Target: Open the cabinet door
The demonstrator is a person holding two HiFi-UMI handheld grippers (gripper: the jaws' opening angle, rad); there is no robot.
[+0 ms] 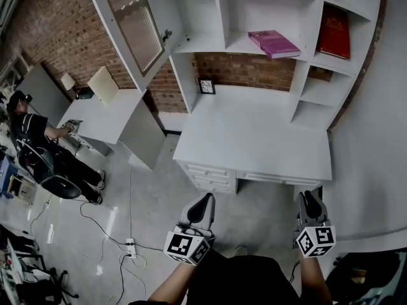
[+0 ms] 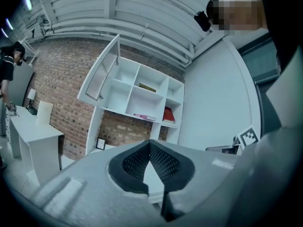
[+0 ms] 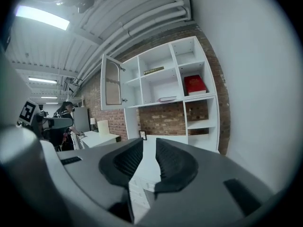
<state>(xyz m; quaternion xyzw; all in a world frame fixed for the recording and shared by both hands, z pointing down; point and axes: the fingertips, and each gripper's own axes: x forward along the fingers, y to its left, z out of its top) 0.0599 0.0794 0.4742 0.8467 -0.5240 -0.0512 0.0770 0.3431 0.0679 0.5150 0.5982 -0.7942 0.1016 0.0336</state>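
Left claw (image 1: 206,198) pressed together, right claw (image 1: 310,196) slightly spread, both empty, well back from the bench (image 1: 254,132): we judge the cabinet door (image 1: 130,24), upper left of the shelf unit (image 1: 224,11), already swung open.

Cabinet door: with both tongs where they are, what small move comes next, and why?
Probably none toward it: just lower both and stop. The cabinet door already stands swung wide from the shelves, the left tongs are shut on nothing, the right tongs open and empty, both short of the desk.
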